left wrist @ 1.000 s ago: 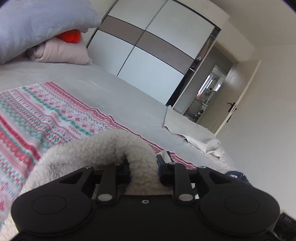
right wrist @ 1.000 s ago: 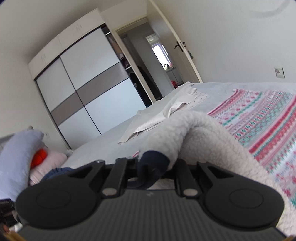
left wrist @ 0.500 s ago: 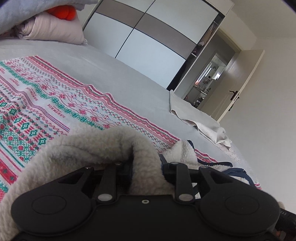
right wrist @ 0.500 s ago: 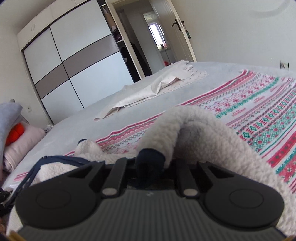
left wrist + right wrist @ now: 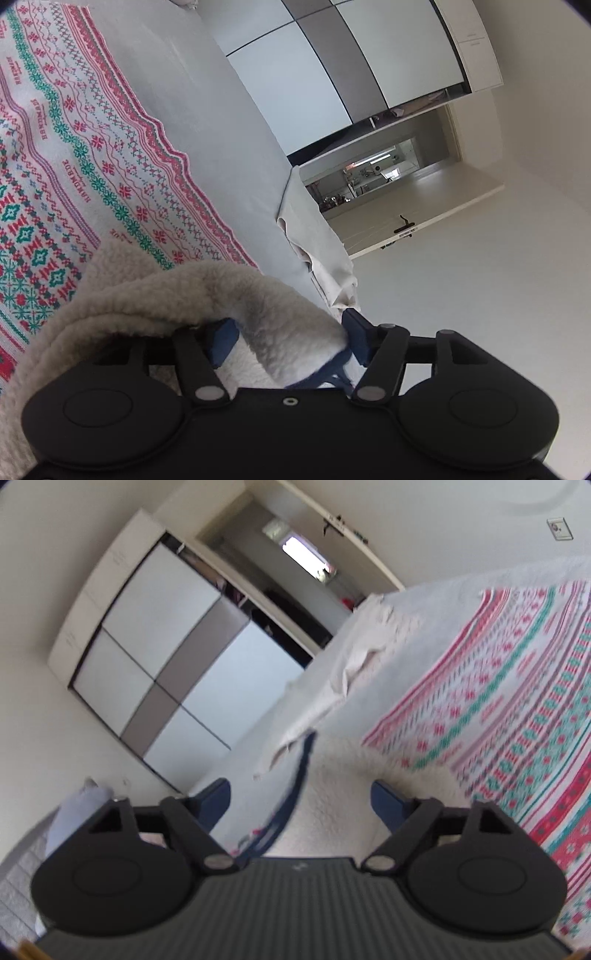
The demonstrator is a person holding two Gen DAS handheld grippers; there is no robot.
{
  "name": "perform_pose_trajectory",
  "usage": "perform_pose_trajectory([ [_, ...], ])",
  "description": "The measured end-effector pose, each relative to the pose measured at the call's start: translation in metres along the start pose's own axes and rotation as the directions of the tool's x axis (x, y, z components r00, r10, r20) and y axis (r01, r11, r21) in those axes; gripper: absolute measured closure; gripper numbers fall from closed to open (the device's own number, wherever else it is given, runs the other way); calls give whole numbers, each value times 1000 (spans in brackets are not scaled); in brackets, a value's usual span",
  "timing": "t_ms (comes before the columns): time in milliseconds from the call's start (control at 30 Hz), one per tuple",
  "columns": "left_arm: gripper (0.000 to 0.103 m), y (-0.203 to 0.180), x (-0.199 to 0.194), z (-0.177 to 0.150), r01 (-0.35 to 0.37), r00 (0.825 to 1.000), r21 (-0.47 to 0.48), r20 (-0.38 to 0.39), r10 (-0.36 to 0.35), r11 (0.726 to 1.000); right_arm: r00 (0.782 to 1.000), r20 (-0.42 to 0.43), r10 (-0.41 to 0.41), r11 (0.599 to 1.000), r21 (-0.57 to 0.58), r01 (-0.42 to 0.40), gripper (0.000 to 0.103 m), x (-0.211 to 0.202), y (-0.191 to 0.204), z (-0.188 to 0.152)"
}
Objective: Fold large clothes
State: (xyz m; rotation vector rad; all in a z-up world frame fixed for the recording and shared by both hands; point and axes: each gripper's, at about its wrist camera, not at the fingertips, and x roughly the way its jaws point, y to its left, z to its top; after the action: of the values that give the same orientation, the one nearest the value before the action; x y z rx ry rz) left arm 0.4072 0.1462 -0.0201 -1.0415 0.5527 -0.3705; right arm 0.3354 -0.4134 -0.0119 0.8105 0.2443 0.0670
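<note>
Bed (image 5: 207, 122): grey cover, running from the lower centre to the upper left of the left wrist view; in the right wrist view it fills the right half.
Wardrobe (image 5: 155, 657): white sliding panels with a grey band, left of centre in the right wrist view, top centre in the left one.
Patterned blanket (image 5: 74, 155): red, green and white knit-style bands, spread flat on the bed, left side of the left wrist view.
Fleece garment (image 5: 155, 299): cream sherpa with navy trim, lying on the patterned blanket in the lower part of both views; a bunched fold of it rises between the left tool's fingers.
Beige cloth (image 5: 347, 672): crumpled on the bed towards the doorway, centre of the right wrist view.
Left tool (image 5: 288, 334): blue pads spread apart, the fleece fold loose between them and touching the right-hand pad.
Right tool (image 5: 301, 797): spread wide, gripping nothing; the fleece and its navy edge (image 5: 299, 771) lie beneath the gap.
</note>
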Motion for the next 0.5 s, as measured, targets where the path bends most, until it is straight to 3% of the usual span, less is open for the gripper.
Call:
perform_pose_trajectory([
  [67,31,-4,-6,3,14,999,-21,32,-13,1000,999,4,-37,999,-13,37,19,-7,1,10],
  [133,12,-13,-19,5,21,991,-7,132,-20,1000,998,3,-65,996,-61,65,19,-14,4,13],
  [200,6,-24,-28,10,-48,980,39,194,40,998,995,-6,-100,988,-118,99,19,-20,9,11],
  [267,5,-36,-33,12,-144,975,112,186,122,983,991,-11,-133,977,-171,130,19,-25,13,7],
  [400,5,-56,-43,-5,-287,953,307,183,240,907,982,-31,-184,953,-252,171,19,-34,20,-2],
  [500,1,-61,-54,-23,-352,935,391,194,298,851,979,-36,-200,946,-265,184,19,-44,22,-12],
])
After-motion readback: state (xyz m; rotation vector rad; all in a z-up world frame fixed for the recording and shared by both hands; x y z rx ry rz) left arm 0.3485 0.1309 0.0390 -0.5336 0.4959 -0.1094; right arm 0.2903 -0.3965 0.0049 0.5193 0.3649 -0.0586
